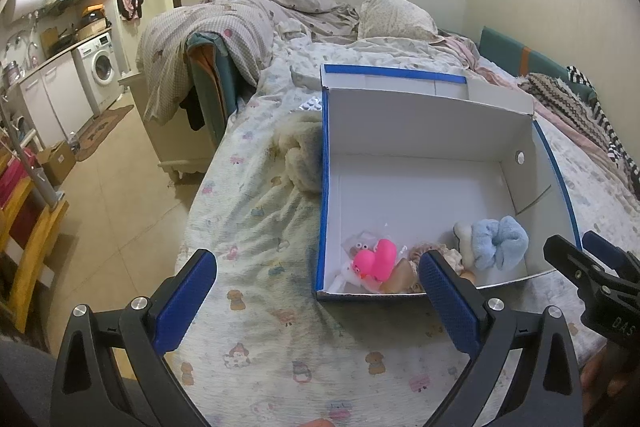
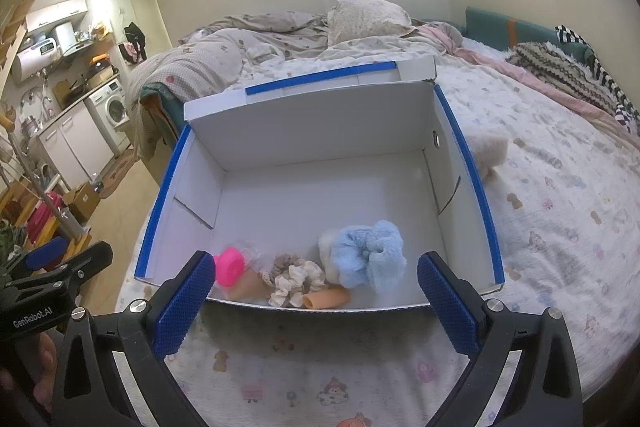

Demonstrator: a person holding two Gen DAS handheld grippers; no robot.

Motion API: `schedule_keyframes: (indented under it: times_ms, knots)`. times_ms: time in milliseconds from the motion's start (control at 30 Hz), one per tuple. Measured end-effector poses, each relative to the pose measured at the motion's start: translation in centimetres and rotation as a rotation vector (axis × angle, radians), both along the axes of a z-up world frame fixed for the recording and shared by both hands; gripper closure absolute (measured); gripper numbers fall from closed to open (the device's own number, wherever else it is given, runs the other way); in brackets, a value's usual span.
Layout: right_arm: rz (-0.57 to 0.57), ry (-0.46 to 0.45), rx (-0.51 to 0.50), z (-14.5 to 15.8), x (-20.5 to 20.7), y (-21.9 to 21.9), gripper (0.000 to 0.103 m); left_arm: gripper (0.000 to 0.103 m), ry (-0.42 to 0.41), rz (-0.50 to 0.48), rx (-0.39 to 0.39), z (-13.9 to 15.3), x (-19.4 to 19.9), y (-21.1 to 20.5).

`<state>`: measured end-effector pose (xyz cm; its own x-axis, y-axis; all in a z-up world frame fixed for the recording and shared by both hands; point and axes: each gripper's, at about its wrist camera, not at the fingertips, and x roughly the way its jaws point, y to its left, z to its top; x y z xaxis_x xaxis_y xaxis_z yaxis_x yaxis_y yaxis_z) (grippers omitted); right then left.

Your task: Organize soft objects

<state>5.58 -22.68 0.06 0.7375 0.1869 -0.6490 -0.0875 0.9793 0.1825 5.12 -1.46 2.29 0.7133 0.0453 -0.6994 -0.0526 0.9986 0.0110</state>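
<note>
A white cardboard box with blue edges (image 1: 325, 187) (image 2: 468, 163) stands open on the bed. Along its near wall lie a pink rubber toy (image 1: 378, 259) (image 2: 228, 265), a beige scrunchie (image 2: 294, 277), a peach tube (image 2: 326, 297) and a fluffy light-blue scrunchie (image 1: 500, 241) (image 2: 370, 257). A cream fluffy item (image 1: 300, 159) rests on the sheet against the box's left side. Another pale fluffy item (image 2: 490, 151) lies by its right side. My left gripper (image 1: 320, 295) hovers open over the sheet, just in front of the box's near left corner. My right gripper (image 2: 316, 291) is open and empty before the near wall.
The bed's patterned sheet (image 1: 260, 327) stretches around the box. A rumpled duvet (image 1: 224, 27) and pillow (image 1: 394, 15) lie at the far end, and striped and knitted fabrics (image 2: 568, 75) at the right. The bed's left edge drops to a tiled floor (image 1: 116, 195). Kitchen units stand beyond.
</note>
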Motion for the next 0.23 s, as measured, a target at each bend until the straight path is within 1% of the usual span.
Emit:
schedule_keyframes:
  times_ms: [233]
  knots:
    - [-0.008,0.009,0.013,-0.37,0.04,-0.34,0.0,0.002,0.008,0.002,-0.008,-0.21,0.03,0.01]
